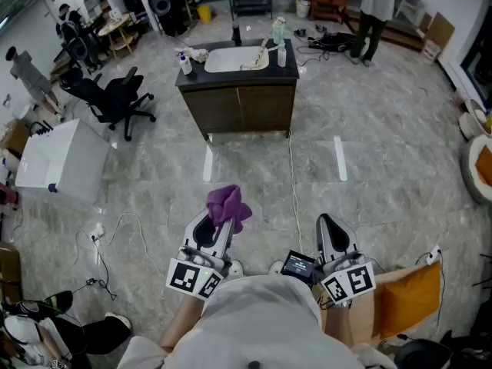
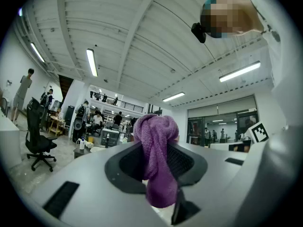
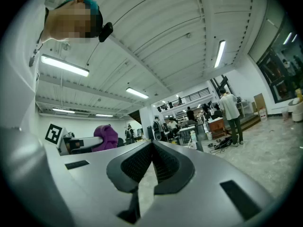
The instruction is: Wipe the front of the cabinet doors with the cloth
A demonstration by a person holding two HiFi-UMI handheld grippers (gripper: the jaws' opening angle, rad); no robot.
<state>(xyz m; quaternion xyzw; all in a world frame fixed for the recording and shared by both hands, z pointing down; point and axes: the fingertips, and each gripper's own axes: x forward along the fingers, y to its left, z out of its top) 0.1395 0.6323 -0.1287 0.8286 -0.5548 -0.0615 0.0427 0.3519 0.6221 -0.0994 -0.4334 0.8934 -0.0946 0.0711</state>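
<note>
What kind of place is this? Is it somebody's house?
Probably not a house. It looks like a big workshop or lab: a sink cabinet stands alone on a wide stone floor, with an office chair nearby and long ceiling lights overhead.

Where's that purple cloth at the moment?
The purple cloth is pinched in the left hand-held gripper, low and left of centre in the head view, with the dark sink cabinet standing well ahead of it.

Bare floor [image 1: 254, 177] reaches the cabinet [image 1: 240, 108], with a cable [image 1: 293, 187] trailing along it.
</note>
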